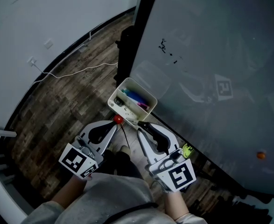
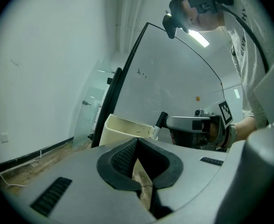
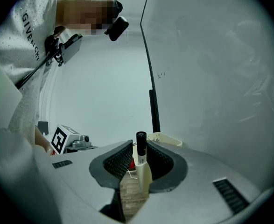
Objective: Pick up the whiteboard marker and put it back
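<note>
The right gripper (image 3: 139, 147) was clamped on the whiteboard marker (image 3: 141, 164), which stood roughly upright across the jaw tips, black cap up and pale barrel running down. The left gripper (image 2: 137, 143) was closed, its pads meeting with nothing between them. Both were held side by side ahead of the person, tips angled in toward each other and aimed at the cream tray (image 1: 119, 93). The marker hung just above the tray's near rim. The tray held coloured pens and sat at the edge of the whiteboard (image 1: 211, 55).
</note>
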`<state>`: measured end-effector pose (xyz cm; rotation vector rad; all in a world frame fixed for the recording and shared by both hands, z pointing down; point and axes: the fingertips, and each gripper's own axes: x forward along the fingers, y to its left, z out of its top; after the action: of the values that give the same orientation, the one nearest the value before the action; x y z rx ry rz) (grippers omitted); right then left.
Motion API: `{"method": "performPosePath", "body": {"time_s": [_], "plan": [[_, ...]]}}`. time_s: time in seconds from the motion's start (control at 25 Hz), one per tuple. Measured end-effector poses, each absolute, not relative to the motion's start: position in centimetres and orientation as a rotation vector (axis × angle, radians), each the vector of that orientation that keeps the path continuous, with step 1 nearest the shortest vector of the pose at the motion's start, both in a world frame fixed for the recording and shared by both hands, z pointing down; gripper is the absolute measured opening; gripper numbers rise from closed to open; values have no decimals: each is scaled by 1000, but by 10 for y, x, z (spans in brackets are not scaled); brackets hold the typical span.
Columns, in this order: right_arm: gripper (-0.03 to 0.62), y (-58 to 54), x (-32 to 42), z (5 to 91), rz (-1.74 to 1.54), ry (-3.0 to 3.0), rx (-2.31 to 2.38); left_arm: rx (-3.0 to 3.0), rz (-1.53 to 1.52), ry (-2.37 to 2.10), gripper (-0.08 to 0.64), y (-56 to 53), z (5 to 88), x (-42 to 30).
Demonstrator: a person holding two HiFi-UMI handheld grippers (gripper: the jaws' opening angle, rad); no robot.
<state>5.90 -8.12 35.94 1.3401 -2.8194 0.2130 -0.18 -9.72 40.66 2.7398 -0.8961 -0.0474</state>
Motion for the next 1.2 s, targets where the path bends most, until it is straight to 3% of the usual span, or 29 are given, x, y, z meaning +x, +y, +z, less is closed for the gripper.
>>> {"method": "performPosePath", "body": {"time_s": [0.64,1.2], "plan": [[86,-65,58,376,283,-2784,1313,2734,-68,-874,15,-80,406,12],[20,-53,52,374,258,-2822,1169,2735,-101,-948,15,-62,394,24]]}}
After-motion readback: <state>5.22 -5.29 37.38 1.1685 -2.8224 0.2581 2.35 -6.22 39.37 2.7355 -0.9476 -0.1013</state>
